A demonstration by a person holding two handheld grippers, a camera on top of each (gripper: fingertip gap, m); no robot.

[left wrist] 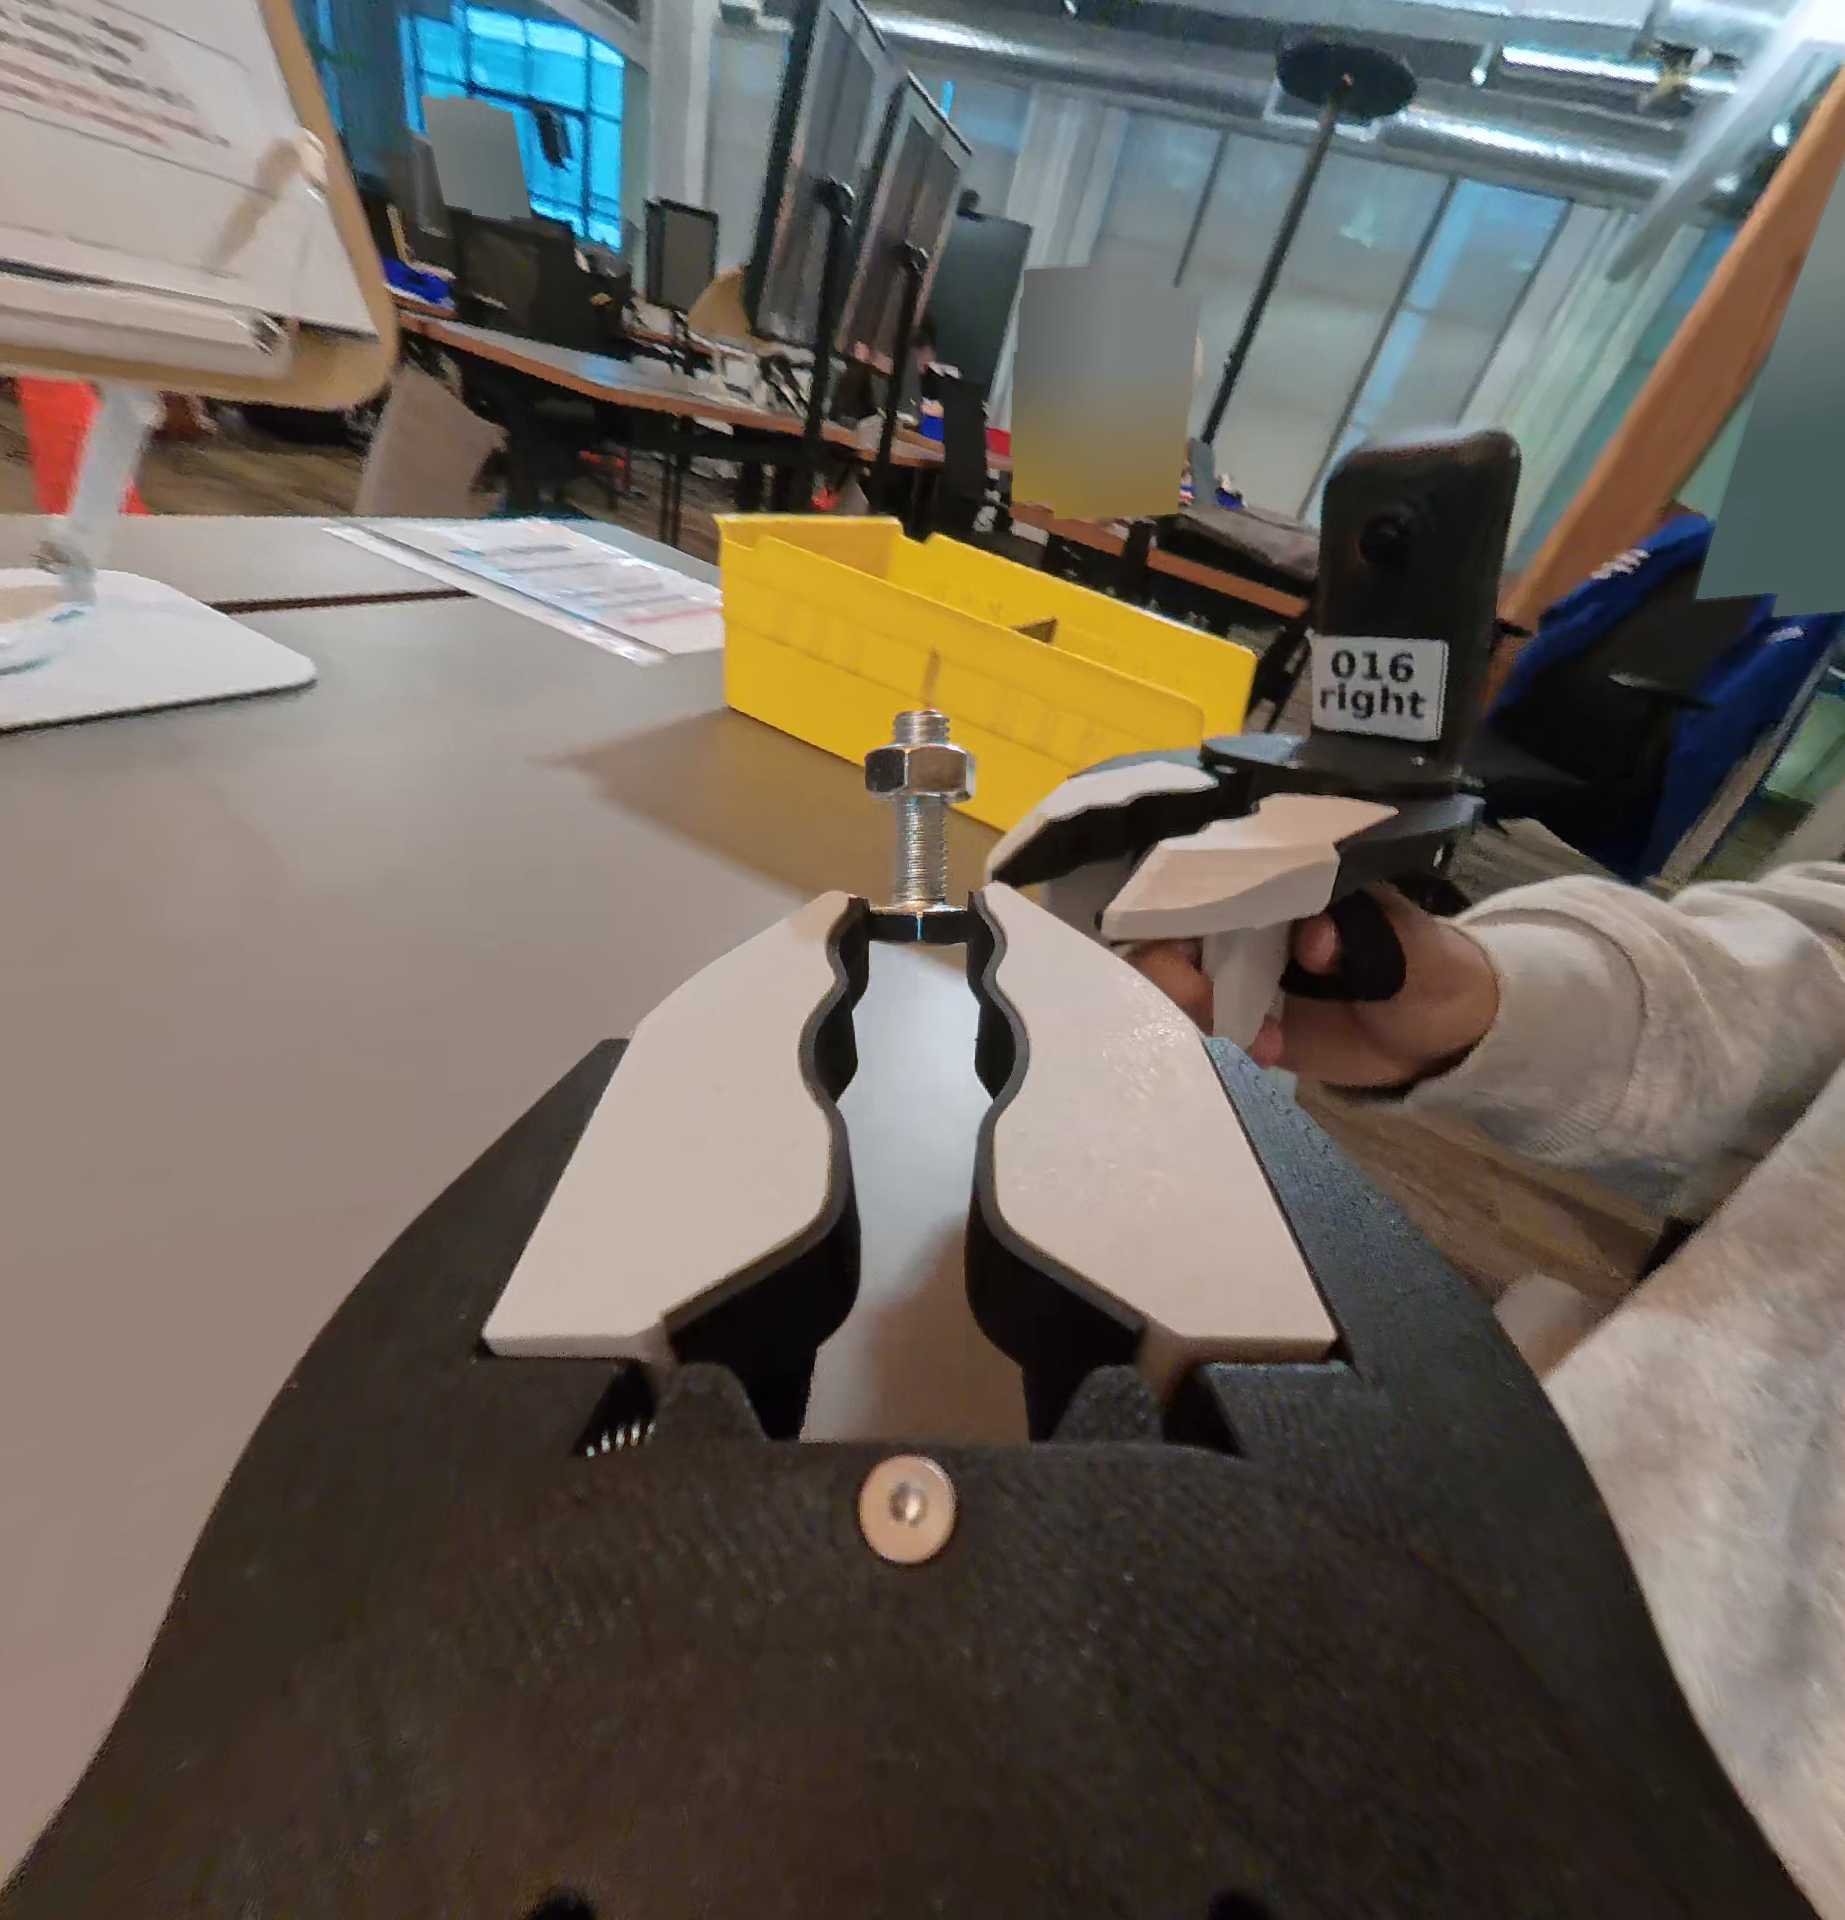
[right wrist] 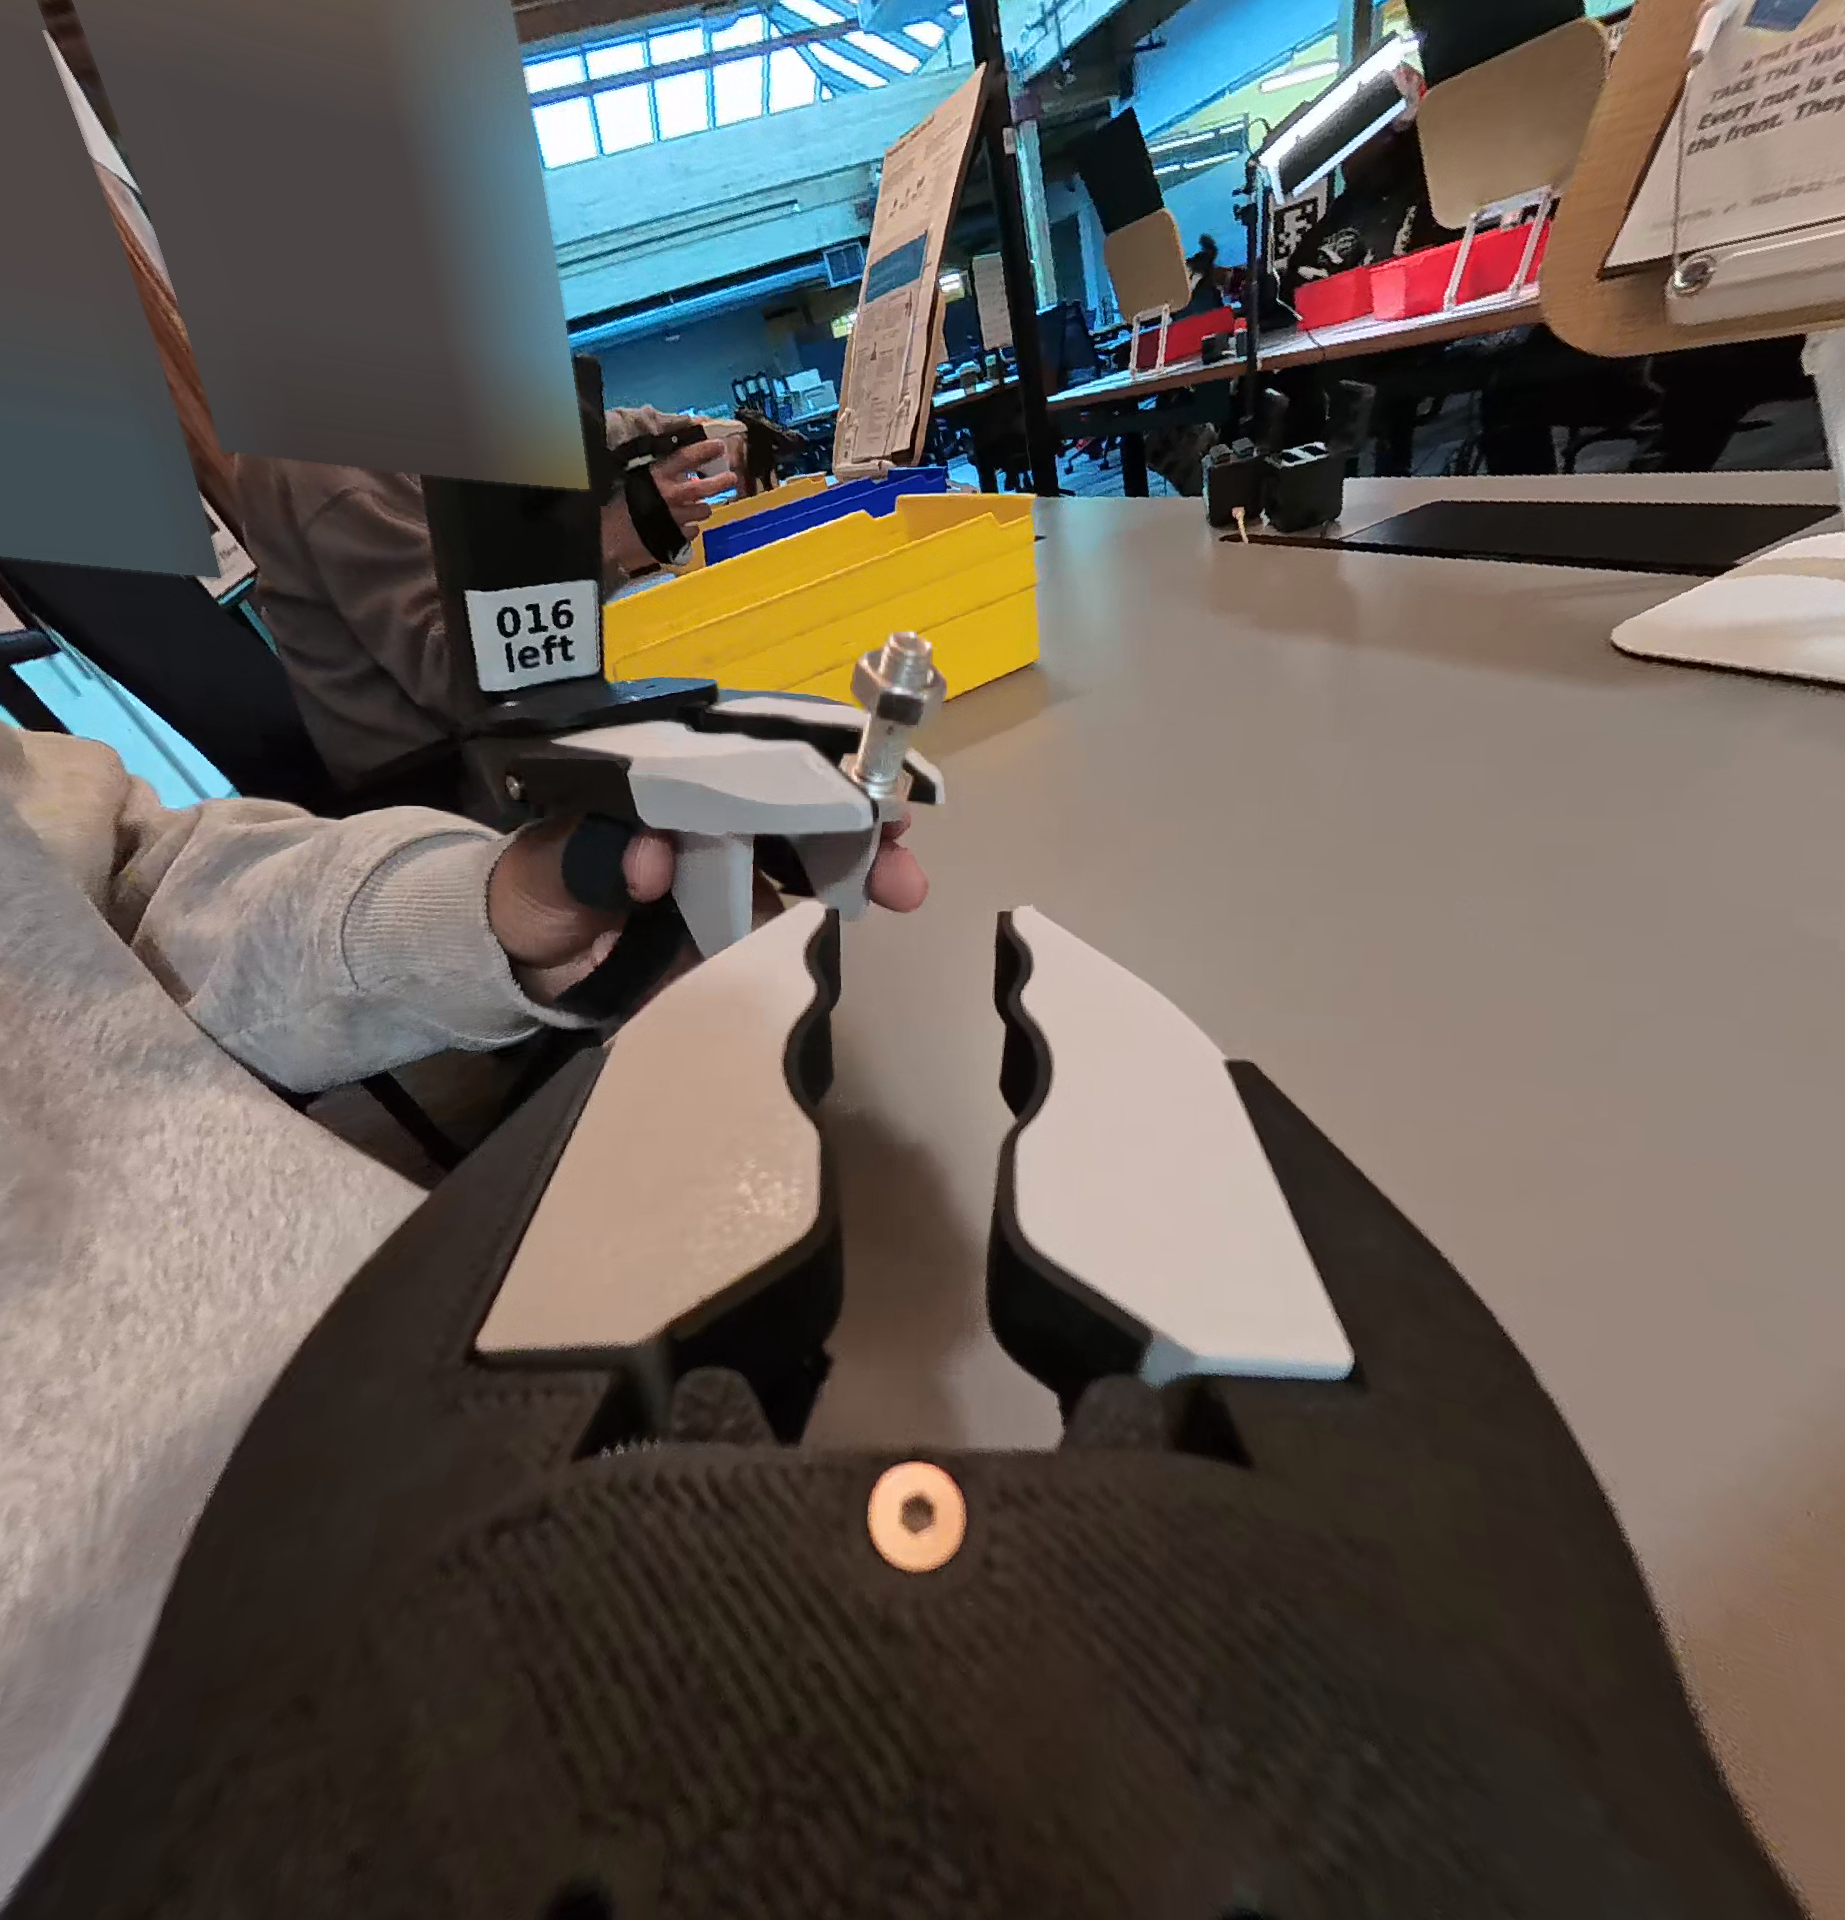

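From my left hand-held gripper [left wrist: 918,920], a yellow bin [left wrist: 959,665] sits on the grey counter [left wrist: 326,935] at 12 o'clock, beyond the bolt. A white stand base [left wrist: 118,655] is at 10 o'clock and a laminated sheet [left wrist: 554,582] at 11 o'clock. My right hand-held gripper [left wrist: 1053,883] hovers at 1 o'clock, just beside the bolt, with my hand [left wrist: 1344,997] wrapped on its grip. Nothing stands between it and the bolt.

I count 1 bolt, 1 nut, 2 hand-held grippers. In the right wrist view there is 1 yellow bin [right wrist: 824,603] with 1 blue bin [right wrist: 824,509] behind it, plus red bins [right wrist: 1417,281] on a far counter.

The bolt [left wrist: 918,852] is silvery steel, threaded, standing upright with its hex head down. The nut [left wrist: 918,771] sits high on the shank, a few threads showing above it.

My left hand-held gripper pinches the bolt head between its fingertips, holding it above the counter. In the right wrist view the bolt [right wrist: 890,727] appears at 12 o'clock, leaning slightly right, clamped in the left hand-held gripper [right wrist: 882,795]. My right hand-held gripper [right wrist: 913,925] is spread apart and holds nothing.
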